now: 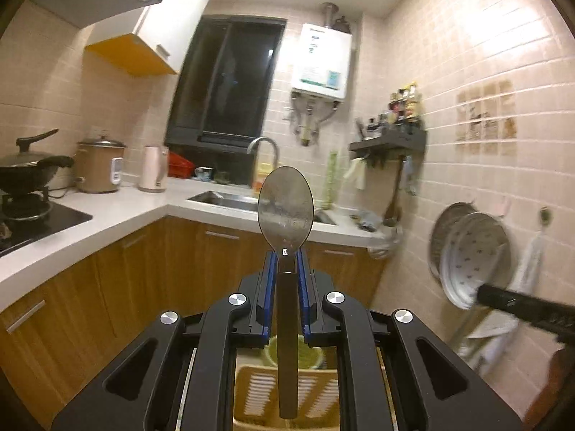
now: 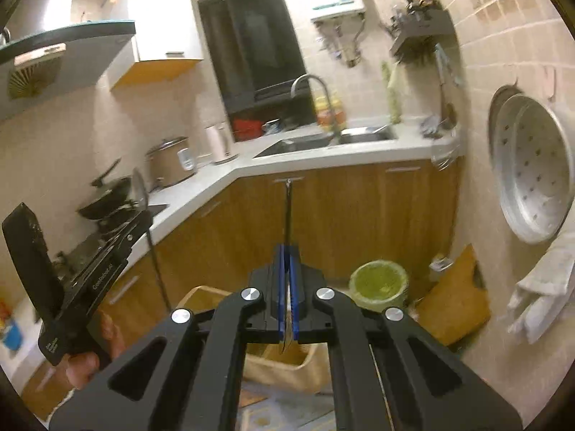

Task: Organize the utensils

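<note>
My left gripper point(image 1: 286, 255) is shut on a metal spoon point(image 1: 285, 203). The bowl points up and forward, and the dark handle runs back between the jaws. My right gripper point(image 2: 286, 251) is shut on a thin flat metal utensil point(image 2: 288, 212), seen edge-on and pointing up; I cannot tell what kind it is. Both are held in the air, above the floor and short of the counter. The left gripper with its spoon point(image 2: 138, 186) also shows at the left of the right wrist view. The right gripper's body point(image 1: 528, 305) shows at the right of the left wrist view.
An L-shaped white counter point(image 1: 118, 212) carries a wok on a stove point(image 1: 25, 176), a rice cooker point(image 1: 99, 167), a kettle point(image 1: 153, 168) and a sink point(image 1: 222, 199). Wooden cabinets point(image 2: 359, 215) stand below. A beige basket point(image 2: 280, 362) and a green bin point(image 2: 378, 283) sit on the floor. Steamer trays point(image 2: 532, 165) hang on the right wall.
</note>
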`<state>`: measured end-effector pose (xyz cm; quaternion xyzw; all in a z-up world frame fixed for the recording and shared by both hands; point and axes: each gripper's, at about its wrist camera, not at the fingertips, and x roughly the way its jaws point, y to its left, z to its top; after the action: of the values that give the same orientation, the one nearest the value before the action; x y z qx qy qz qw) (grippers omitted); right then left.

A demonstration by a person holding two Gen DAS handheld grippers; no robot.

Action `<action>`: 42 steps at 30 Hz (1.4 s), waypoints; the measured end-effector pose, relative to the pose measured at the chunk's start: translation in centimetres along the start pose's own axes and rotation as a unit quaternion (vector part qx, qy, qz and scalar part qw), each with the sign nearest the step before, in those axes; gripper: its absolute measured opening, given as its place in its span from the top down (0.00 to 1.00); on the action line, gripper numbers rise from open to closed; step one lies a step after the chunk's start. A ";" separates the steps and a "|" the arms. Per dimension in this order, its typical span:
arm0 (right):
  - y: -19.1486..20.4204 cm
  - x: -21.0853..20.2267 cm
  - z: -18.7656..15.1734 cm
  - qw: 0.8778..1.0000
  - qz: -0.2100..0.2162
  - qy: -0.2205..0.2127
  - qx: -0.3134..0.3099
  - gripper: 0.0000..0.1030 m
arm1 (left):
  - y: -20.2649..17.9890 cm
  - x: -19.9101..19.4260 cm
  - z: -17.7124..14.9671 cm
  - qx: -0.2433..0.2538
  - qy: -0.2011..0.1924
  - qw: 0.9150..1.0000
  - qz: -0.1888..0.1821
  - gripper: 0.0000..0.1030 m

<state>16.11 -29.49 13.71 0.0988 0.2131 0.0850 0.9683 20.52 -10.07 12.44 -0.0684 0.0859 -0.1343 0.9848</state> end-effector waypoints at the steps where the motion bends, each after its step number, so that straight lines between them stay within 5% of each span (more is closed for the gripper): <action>1: -0.7 0.3 0.0 1.000 -0.010 -0.003 -0.004 0.99 | 0.3 0.6 -0.3 -0.001 0.002 1.000 0.004 0.91; 13: 0.8 4.3 -4.5 0.997 -0.033 0.028 -0.057 0.98 | 3.7 2.6 -3.7 0.003 0.018 0.999 0.049 0.90; 17: 0.8 3.7 -4.7 0.997 -0.025 0.044 -0.060 0.97 | 3.6 1.2 -3.8 0.026 0.044 0.998 0.031 0.64; 23: 0.2 1.6 -4.7 0.997 -0.004 0.071 -0.043 0.74 | 5.1 -3.9 -3.9 0.013 0.086 0.996 -0.007 0.50; 26: 0.3 -0.6 -4.9 0.996 0.012 0.081 -0.038 0.44 | 6.1 -6.9 -3.3 -0.007 0.110 0.994 -0.013 0.47; 29: 0.9 -3.2 -5.3 0.995 0.017 0.085 -0.048 0.41 | 6.5 -9.1 -2.9 -0.017 0.159 0.987 -0.018 0.47; 33: 2.5 -5.3 -6.5 0.987 0.003 0.144 -0.074 0.41 | 6.3 -11.0 -4.2 -0.017 0.275 0.961 -0.025 0.47; 37: 3.2 -5.5 -9.3 0.966 -0.010 0.246 -0.080 0.41 | 5.1 -12.2 -9.6 -0.012 0.414 0.908 -0.066 0.47; 42: 3.1 -4.0 -14.0 0.933 0.010 0.355 -0.063 0.52 | 3.7 -13.2 -16.6 -0.005 0.508 0.858 -0.083 0.49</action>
<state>6.17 -25.16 3.49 0.0031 0.5363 0.1371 0.8328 5.85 -4.73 -2.31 -0.0021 0.5686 -0.2309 0.7896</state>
